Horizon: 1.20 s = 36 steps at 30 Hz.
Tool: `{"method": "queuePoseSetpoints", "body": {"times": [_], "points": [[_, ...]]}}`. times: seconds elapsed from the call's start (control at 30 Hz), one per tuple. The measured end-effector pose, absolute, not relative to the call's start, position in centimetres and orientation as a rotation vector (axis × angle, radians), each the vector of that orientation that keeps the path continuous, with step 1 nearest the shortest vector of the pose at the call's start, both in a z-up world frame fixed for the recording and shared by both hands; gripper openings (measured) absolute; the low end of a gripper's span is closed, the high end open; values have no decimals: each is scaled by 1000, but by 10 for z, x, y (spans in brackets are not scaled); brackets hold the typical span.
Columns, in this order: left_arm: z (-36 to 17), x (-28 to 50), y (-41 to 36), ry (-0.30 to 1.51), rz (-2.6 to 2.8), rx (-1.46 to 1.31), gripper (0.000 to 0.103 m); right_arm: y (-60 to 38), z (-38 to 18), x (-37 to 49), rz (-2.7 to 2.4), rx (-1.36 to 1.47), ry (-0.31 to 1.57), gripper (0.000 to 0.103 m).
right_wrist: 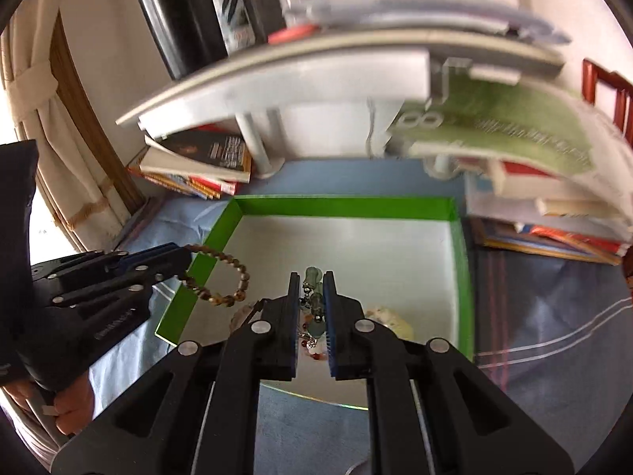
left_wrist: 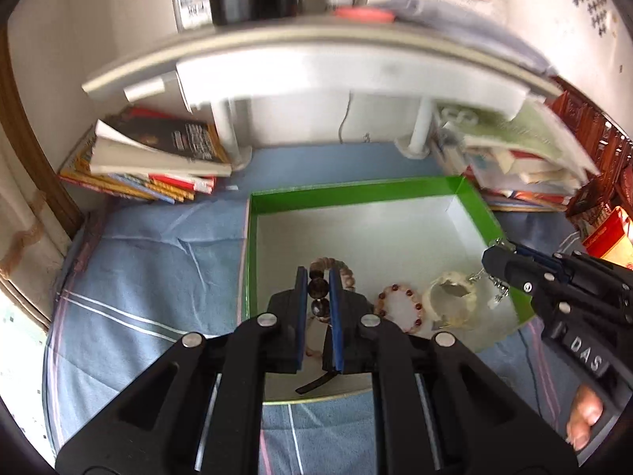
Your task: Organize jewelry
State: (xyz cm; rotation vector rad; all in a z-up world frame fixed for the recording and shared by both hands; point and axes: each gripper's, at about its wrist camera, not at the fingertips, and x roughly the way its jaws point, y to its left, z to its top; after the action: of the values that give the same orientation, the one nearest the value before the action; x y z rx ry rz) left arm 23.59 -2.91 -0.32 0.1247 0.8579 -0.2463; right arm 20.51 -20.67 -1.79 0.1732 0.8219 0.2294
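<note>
A green box with a white inside lies on a blue cloth. My left gripper is shut on a brown bead bracelet and holds it over the box's near left part. The right wrist view shows that gripper at the box's left wall, with the bracelet hanging from it as a loop. My right gripper is shut on a charm bracelet with green beads and silver links. In the left wrist view it stands over the box's right wall. A red-and-white bead bracelet and a cream bangle lie in the box.
A white shelf riser spans the back of the desk, with book stacks under it at the left and right. The striped blue cloth covers the desk around the box. A tied curtain hangs at far left.
</note>
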Motion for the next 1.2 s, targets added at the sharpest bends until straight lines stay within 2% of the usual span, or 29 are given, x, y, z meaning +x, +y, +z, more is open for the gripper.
{"method": "queuePoseSetpoints", "body": {"times": [0.1, 0.13, 0.17, 0.2, 0.23, 0.27, 0.4, 0.47, 0.63, 0.77, 1.0, 1.07, 1.13, 1.2], "points": [[-22, 250, -30, 899, -237, 116, 11, -196, -34, 217, 235, 150, 849, 13], [-26, 254, -29, 908, -233, 109, 12, -193, -38, 219, 223, 130, 855, 19], [-28, 256, -26, 915, -220, 102, 16, -192, -40, 219, 208, 121, 861, 31], [-28, 256, -25, 918, -214, 98, 22, -193, -41, 217, 211, 125, 866, 37], [-26, 254, -23, 910, -220, 96, 33, -196, -39, 214, 225, 140, 868, 44], [-22, 250, -21, 895, -224, 96, 41, -201, -35, 208, 230, 156, 862, 44], [-6, 216, -6, 837, -182, 130, 51, -231, -18, 170, 182, 170, 828, 44], [-5, 193, 5, 826, -150, 142, 61, -253, -18, 140, 118, 176, 817, 45], [-31, 140, 33, 872, -139, 136, 64, -285, -63, 97, -42, 134, 938, 45], [-69, 123, 44, 991, -123, 132, 64, -288, -104, 88, -37, 176, 1055, 37], [-93, 99, 51, 1065, -149, 87, 66, -267, -119, 97, 8, 173, 1084, 35], [-97, 94, 49, 1074, -164, 94, 66, -262, -119, 98, 7, 152, 1085, 14], [-101, 90, 45, 1085, -181, 100, 66, -257, -120, 99, 7, 135, 1092, 6], [-106, 90, 41, 1100, -195, 101, 67, -254, -119, 98, 18, 125, 1097, 4]]}}
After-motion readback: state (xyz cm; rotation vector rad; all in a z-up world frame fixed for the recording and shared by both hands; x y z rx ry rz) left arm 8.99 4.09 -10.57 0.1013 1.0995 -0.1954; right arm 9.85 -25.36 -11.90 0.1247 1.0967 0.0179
